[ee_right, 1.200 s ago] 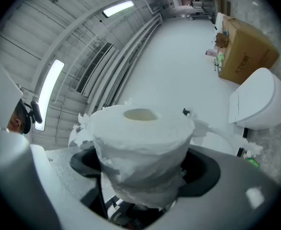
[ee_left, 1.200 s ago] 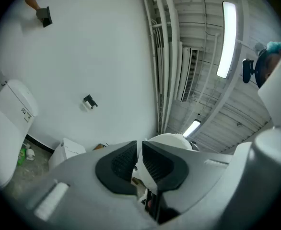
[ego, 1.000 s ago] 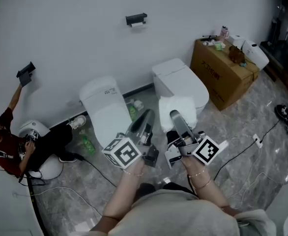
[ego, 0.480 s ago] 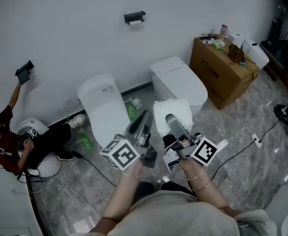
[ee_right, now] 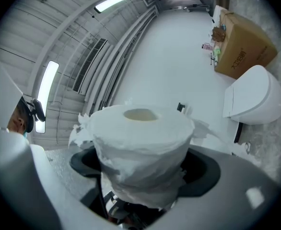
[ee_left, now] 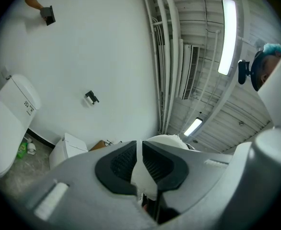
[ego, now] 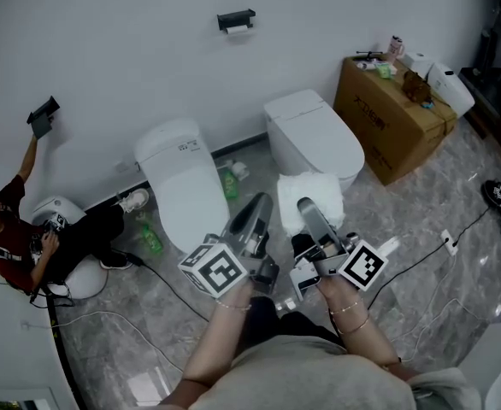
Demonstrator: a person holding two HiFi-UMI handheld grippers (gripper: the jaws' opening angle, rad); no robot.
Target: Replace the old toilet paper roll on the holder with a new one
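right hand-held gripper [ee_right: 144, 169] — roll [ee_right: 139, 138] between jaws

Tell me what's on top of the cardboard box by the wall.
Small clutter lies on the cardboard box: a pinkish container, a green item and a brown lump, all too small to name. The box is closed, so its contents are hidden.
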